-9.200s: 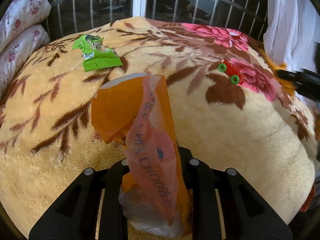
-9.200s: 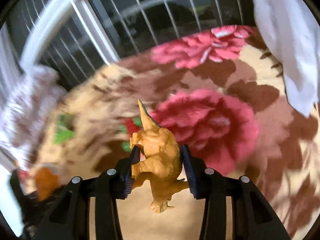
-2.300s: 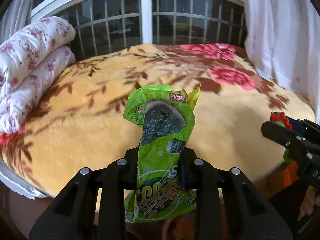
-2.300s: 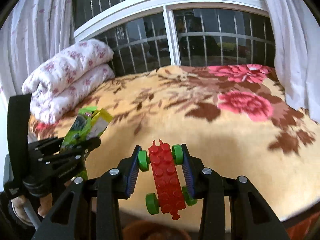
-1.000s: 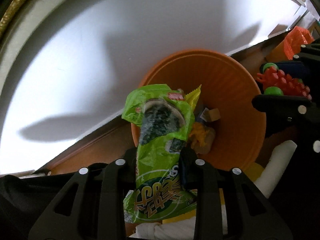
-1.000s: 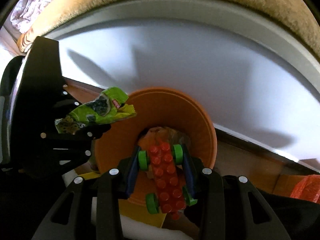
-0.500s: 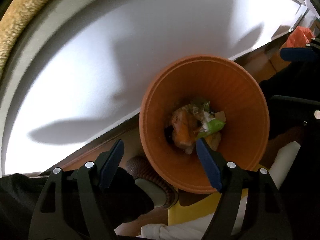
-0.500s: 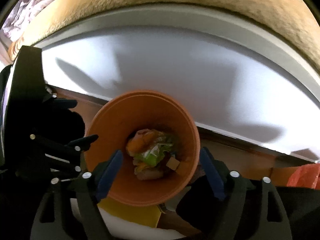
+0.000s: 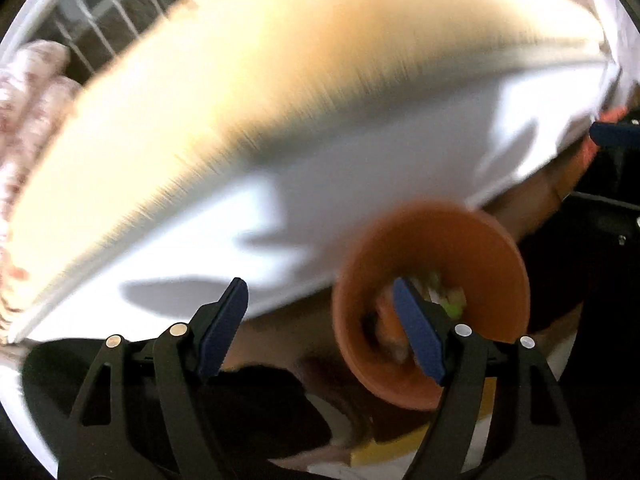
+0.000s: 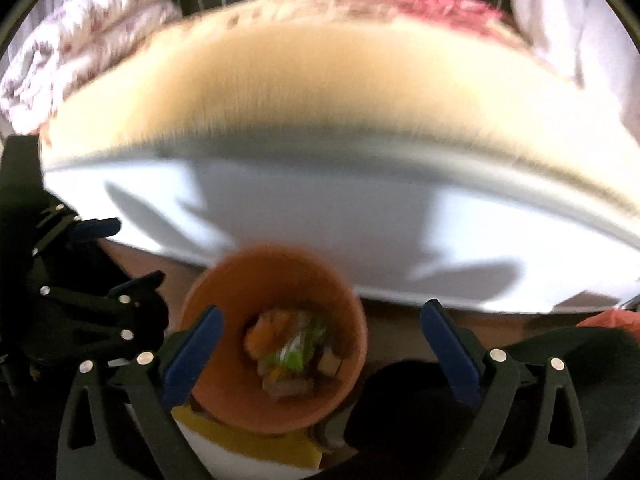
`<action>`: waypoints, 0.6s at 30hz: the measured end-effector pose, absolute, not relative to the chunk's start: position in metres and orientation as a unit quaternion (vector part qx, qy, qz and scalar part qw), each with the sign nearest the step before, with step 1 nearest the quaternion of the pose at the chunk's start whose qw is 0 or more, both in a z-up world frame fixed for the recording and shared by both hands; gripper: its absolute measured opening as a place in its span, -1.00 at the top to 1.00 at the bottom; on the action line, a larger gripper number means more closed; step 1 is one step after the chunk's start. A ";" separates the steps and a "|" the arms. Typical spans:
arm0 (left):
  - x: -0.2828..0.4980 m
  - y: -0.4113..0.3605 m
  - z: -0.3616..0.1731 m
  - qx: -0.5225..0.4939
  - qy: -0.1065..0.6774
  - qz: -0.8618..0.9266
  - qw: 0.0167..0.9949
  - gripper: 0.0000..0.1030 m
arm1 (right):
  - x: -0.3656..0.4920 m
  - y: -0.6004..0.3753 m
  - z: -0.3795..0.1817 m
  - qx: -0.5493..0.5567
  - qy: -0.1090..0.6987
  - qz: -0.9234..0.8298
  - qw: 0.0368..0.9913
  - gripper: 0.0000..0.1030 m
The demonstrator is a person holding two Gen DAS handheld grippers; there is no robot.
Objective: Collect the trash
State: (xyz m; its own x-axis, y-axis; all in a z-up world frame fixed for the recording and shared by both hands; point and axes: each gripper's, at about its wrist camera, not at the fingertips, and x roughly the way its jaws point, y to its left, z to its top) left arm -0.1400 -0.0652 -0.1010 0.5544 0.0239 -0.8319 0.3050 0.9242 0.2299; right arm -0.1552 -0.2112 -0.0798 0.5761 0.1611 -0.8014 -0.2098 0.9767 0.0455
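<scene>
An orange bin (image 10: pixel 276 336) stands on the floor beside the bed, with a pile of trash (image 10: pixel 294 350) inside: green wrapper, orange bag and other pieces. It also shows in the left wrist view (image 9: pixel 434 300), blurred. My right gripper (image 10: pixel 324 344) is open and empty above the bin's right side. My left gripper (image 9: pixel 324 328) is open and empty, left of the bin. The left gripper shows at the left edge of the right wrist view (image 10: pixel 80 280).
The bed's white side panel (image 10: pixel 320 216) rises just behind the bin, with the plush floral blanket (image 10: pixel 320 92) on top. Folded quilts (image 10: pixel 80 40) lie at the far left by the barred window. A white and yellow object (image 10: pixel 256 448) sits under the bin's near edge.
Both grippers have opened wide and dropped the green wrapper and the red toy into the bin. Both now tilt up and pull back; the bed's top is coming back into view.
</scene>
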 end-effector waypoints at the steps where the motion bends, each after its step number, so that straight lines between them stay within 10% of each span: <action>1: -0.141 -0.063 -0.087 0.170 0.443 -0.073 0.877 -0.67 | -0.155 -0.213 -0.064 -0.025 0.424 0.097 0.900 -0.89; 18: -0.072 -0.027 0.037 0.002 0.336 0.006 0.942 -0.79 | -0.075 -0.206 0.031 -0.019 0.267 -0.006 0.963 -0.89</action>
State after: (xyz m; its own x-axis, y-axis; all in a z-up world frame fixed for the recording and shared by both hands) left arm -0.0720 -0.0268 0.0371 0.7745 0.0132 -0.6324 -0.0108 0.9999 0.0077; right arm -0.0747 -0.2063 0.0307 0.8568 -0.0213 -0.5152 0.0015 0.9992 -0.0389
